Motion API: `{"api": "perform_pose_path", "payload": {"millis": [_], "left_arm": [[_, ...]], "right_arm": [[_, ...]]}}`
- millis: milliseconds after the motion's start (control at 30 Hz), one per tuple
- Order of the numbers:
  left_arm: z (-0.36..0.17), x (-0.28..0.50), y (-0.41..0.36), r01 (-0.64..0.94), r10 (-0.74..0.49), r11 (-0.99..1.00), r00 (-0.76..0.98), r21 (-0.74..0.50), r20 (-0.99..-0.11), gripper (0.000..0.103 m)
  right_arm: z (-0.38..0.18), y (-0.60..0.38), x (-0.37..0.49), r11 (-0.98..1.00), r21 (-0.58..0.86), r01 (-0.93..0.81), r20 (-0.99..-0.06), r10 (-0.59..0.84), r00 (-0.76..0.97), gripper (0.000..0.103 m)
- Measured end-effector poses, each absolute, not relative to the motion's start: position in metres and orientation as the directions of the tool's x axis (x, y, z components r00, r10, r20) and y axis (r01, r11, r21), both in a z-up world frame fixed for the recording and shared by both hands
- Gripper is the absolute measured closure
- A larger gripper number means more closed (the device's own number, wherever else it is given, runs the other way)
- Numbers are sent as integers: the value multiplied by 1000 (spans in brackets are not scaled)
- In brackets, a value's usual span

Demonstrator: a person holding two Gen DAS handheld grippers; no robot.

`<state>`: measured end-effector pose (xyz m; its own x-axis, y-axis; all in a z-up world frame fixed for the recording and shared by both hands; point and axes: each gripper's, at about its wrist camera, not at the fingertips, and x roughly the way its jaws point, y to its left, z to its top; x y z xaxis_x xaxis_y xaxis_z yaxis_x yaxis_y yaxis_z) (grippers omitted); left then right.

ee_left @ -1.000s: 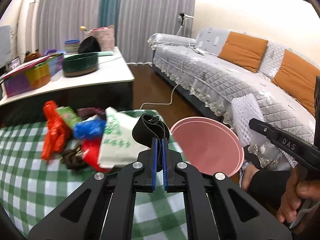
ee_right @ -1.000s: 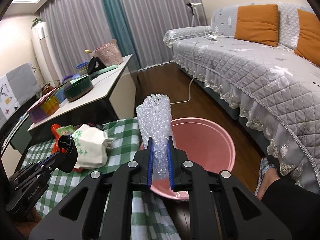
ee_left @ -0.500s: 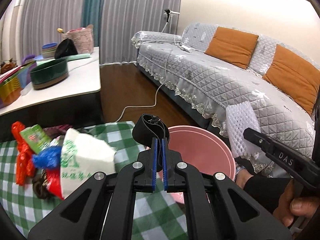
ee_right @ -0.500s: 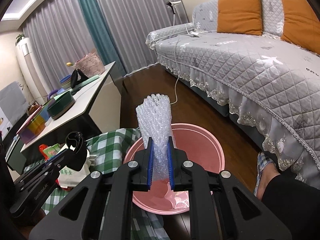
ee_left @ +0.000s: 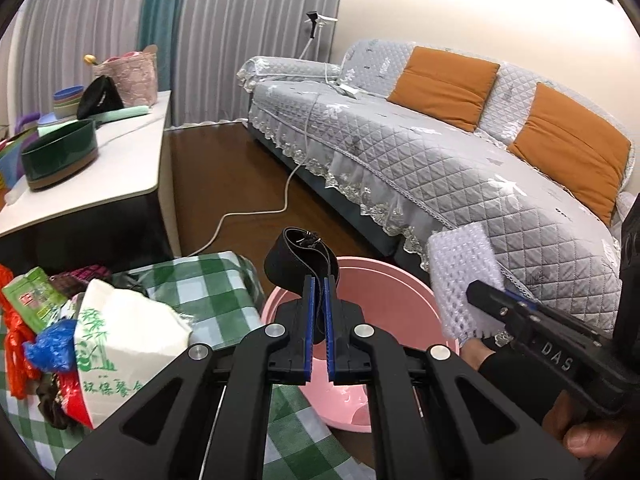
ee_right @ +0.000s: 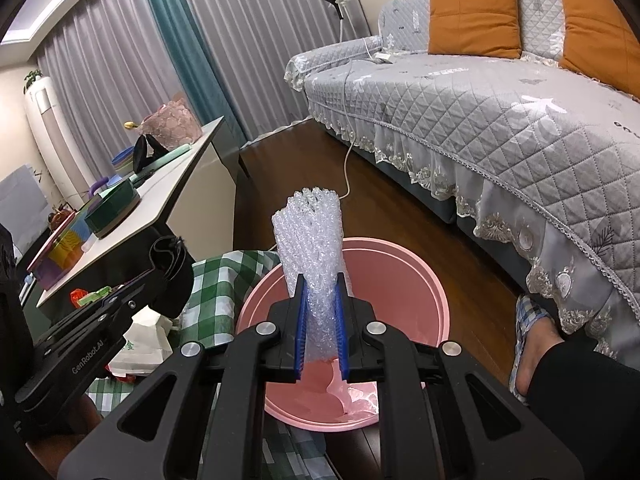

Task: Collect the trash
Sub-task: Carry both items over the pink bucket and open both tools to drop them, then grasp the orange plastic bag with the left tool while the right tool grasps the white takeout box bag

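The basin is partly hidden behind both grippers' frames, the trash pile is cut by the left wrist view's edge, and the paper bag's print is only partly legible.

Both grippers are matte black, with forked arms fixed by silver round screws and blue ribbed pads inside the fingers. The left gripper reads "GenRobot.AI" in white along its side, the right gripper "DAS". The person wears a dark trouser leg and what looks like a blue checked slipper.

Right gripper clamps bubble wrap above pink basin.
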<state>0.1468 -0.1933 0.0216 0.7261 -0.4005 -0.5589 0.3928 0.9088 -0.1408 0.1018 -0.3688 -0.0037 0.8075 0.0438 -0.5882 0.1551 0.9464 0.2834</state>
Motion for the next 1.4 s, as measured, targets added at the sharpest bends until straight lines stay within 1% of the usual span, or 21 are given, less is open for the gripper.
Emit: {"api": "perform_pose_path", "payload": {"millis": [333,367,400,433,467,533,567,633,800,933,1000,1067,1200,1267,1400], "left_arm": [[21,158,-204,430,-437,889,701,-154,-564,98],[20,159,-205,435,-439,887,695,-153,-569,98],[19,161,-208,444,-444,883,685,-154,-578,98],[19,161,-208,442,-441,884,685,-149,-580,94],[20,161,-207,439,-435,887,689,-144,-580,89],[22,159,-205,430,-431,891,695,-148,-576,82],[23,158,-203,423,-426,894,698,-148,-575,80],[26,156,-198,407,-417,900,705,-154,-573,79],[36,145,-184,380,-397,912,723,-155,-565,79],[48,132,-171,361,-382,920,741,-152,-553,78],[54,124,-163,350,-373,925,750,-150,-546,77],[59,115,-154,340,-364,929,758,-149,-541,73],[66,100,-135,315,-345,937,770,-150,-537,70],[69,94,-124,299,-332,942,778,-152,-534,65],[73,83,-102,268,-305,952,792,-147,-529,64]], "right_arm": [[-7,-370,104,947,275,163,-600,36,799,90],[-7,-371,105,947,275,165,-602,36,798,87],[-7,-372,105,947,271,171,-606,30,795,86],[-6,-372,106,948,263,179,-611,20,791,81],[-6,-372,105,949,255,187,-612,8,791,71],[-4,-374,103,947,251,199,-605,-6,796,63],[-3,-374,102,947,251,201,-604,-9,797,61],[-1,-376,100,945,250,210,-601,-18,799,58],[4,-376,96,941,264,209,-590,-14,807,58],[12,-366,91,951,249,184,-569,-10,822,58],[16,-360,88,956,236,172,-558,-12,830,58],[20,-355,84,961,228,157,-542,-9,840,58],[29,-342,73,968,218,126,-492,-3,871,58],[33,-336,70,971,213,112,-478,3,878,58],[36,-326,66,974,205,90,-469,17,883,58]]}}
